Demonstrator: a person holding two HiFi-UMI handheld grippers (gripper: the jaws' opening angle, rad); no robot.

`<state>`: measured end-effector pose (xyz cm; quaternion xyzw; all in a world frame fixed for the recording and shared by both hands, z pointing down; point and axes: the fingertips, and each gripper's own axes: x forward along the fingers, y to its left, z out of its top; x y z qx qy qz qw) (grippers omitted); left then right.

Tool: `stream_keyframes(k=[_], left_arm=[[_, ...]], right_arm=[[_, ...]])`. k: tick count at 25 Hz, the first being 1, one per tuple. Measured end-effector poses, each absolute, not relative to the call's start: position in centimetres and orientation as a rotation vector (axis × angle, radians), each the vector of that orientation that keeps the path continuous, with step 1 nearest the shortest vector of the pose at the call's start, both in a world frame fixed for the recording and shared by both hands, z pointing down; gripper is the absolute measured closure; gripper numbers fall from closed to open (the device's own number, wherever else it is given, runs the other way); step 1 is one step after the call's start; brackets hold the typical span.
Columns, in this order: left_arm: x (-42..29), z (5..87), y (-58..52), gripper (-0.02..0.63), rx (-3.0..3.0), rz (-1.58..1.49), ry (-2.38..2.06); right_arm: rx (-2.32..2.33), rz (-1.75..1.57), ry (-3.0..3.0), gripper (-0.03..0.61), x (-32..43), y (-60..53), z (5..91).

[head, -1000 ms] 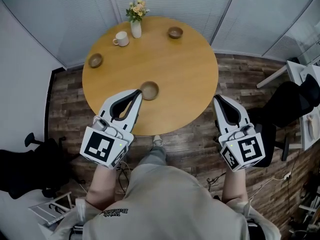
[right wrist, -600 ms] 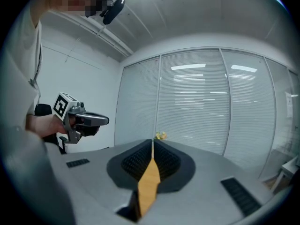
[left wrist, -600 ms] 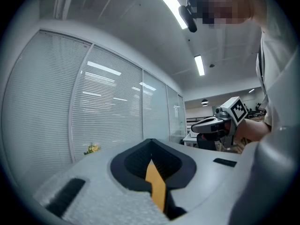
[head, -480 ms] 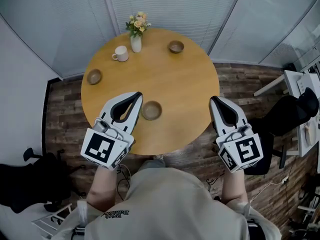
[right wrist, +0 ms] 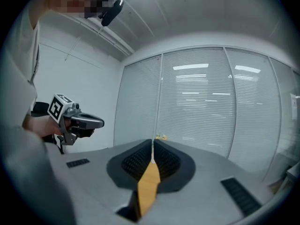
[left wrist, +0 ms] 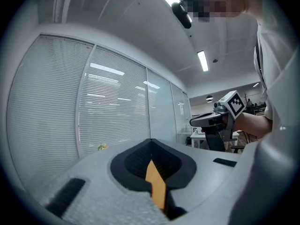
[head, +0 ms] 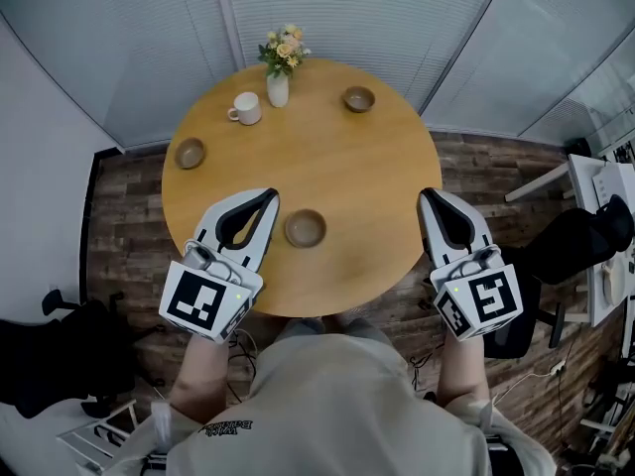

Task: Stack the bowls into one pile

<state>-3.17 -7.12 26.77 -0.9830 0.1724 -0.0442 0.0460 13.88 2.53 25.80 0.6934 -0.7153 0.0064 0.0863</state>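
Note:
Three small brown bowls sit apart on the round wooden table [head: 367,167]: one near the front [head: 305,228], one at the left edge [head: 190,153], one at the back right [head: 359,98]. My left gripper [head: 268,197] is shut and empty, held level just left of the front bowl, with its tips over the table. At the table's right edge my right gripper [head: 427,196] is shut and empty too. In the left gripper view the jaws [left wrist: 151,142] meet at the tips, and so do those in the right gripper view [right wrist: 152,143]. No bowl shows in either gripper view.
A white mug [head: 245,108] and a white vase of flowers [head: 279,75] stand at the table's back. Blinds and glass walls curve behind the table. Black office chairs stand at the left [head: 50,350] and right [head: 585,236] on the wood floor.
Both grippers have advanced toward the table, both still shut. The front bowl now lies beside the left gripper's tips rather than ahead of them. No bowl has moved on the table.

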Motion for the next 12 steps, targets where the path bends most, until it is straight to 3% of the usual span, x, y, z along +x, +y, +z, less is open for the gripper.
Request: stream_keyframes(k=[12], left_arm=[[-1.9,27.4,-8.2,0.594,-2.980,-0.186,0.644]], right_arm=[[1.986,-0.006,-2.230,0.543,16.1,0.0,25.7]])
